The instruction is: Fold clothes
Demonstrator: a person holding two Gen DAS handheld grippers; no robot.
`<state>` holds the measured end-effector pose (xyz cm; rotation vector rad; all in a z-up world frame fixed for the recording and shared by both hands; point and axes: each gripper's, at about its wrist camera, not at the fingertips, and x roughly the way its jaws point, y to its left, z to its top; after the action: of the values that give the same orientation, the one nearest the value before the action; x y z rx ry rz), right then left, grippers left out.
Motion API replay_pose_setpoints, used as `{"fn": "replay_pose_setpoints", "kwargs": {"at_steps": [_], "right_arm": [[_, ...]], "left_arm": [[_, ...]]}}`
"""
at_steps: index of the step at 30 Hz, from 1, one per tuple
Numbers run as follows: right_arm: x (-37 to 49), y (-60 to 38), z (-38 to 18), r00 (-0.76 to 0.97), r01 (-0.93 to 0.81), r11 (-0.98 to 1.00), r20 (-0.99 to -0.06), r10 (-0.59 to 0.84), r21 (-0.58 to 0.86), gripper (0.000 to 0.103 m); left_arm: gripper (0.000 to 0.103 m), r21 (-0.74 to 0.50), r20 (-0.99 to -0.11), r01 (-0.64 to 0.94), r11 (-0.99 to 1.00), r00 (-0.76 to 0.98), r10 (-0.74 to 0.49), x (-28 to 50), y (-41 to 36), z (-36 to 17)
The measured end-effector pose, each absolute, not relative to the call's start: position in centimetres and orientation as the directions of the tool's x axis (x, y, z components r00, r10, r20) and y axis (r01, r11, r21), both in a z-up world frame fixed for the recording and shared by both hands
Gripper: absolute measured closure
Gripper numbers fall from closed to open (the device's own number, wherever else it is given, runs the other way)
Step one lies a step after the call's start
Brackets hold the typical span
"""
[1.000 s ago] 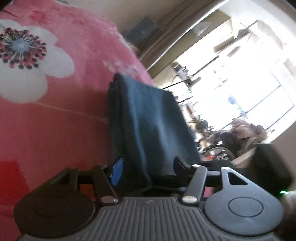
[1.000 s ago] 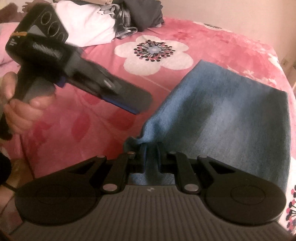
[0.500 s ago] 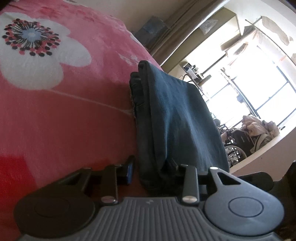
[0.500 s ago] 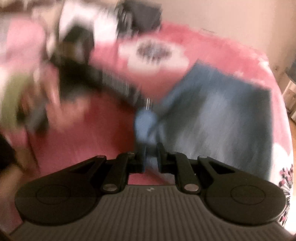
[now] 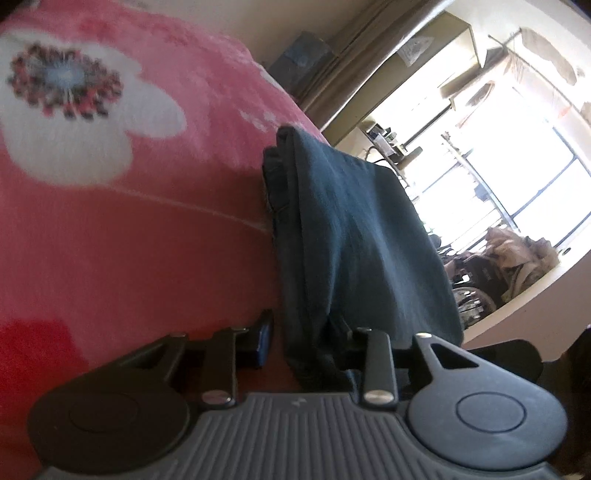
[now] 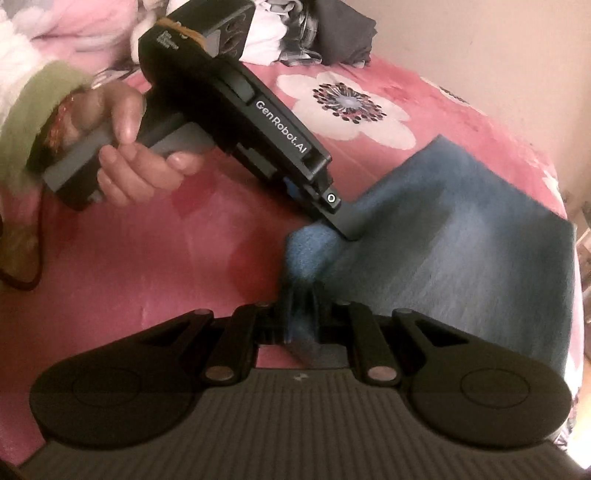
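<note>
A folded blue denim garment (image 6: pixel 461 236) lies on the pink flowered bedspread (image 6: pixel 155 266). My right gripper (image 6: pixel 299 306) is shut on the garment's near left corner and lifts it a little. My left gripper (image 5: pixel 306 332) has its fingers apart around the garment's stacked edge (image 5: pixel 332 236), with the layers between them. In the right wrist view the left gripper's body (image 6: pixel 240 110), held in a hand, reaches the same corner from the left, with its tip on the fabric.
A pile of white, plaid and dark clothes (image 6: pixel 306 33) sits at the bed's far end. The bed's right edge (image 6: pixel 569 221) runs close by the garment. A bright window and cluttered shelves (image 5: pixel 498 166) lie beyond the bed.
My left gripper has moved in from the left onto the garment's corner, and its fingers have narrowed around the layered edge. My right gripper has kept its hold on the corner.
</note>
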<state>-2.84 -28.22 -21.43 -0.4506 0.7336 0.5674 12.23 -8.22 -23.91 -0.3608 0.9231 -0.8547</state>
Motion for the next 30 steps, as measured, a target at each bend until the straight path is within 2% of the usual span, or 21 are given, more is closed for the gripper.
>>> {"fn": "replay_pose_setpoints", "kwargs": {"at_steps": [5,8,15,21,26,30], "right_arm": [[-3.5,-27.6,-21.3,0.62,-0.625,0.747,-0.727,0.297,-0.227,0.095],[-3.6,-27.8,-21.1,0.622,-0.616,0.757,-0.724,0.298,-0.217,0.095],[-3.2,-27.5,-21.4,0.624,-0.609,0.766,-0.722,0.3,-0.208,0.095],[-2.0,-28.4,-19.5,0.586,-0.621,0.771,-0.738,0.334,-0.144,0.095],[1.3,-29.0,-14.8,0.656,-0.589,0.8,-0.646,0.391,-0.113,0.095],[5.8,-28.6,-15.3,0.708,-0.552,0.816,-0.615,0.347,-0.174,0.095]], "left_arm": [[0.073,-0.549,-0.561,0.502,0.668,0.371,-0.74,11.0,-6.4,-22.2],[0.07,-0.51,-0.583,0.555,0.658,0.34,-0.738,9.9,-7.4,-22.3],[0.07,-0.42,-0.632,0.664,0.618,0.274,-0.725,7.5,-9.7,-22.7],[0.07,-0.452,-0.614,0.635,0.626,0.287,-0.735,7.3,-9.2,-23.1],[0.07,-0.464,-0.611,0.61,0.643,0.305,-0.73,7.2,-9.3,-23.5],[0.07,-0.465,-0.615,0.601,0.649,0.308,-0.726,7.1,-9.4,-23.4]]}}
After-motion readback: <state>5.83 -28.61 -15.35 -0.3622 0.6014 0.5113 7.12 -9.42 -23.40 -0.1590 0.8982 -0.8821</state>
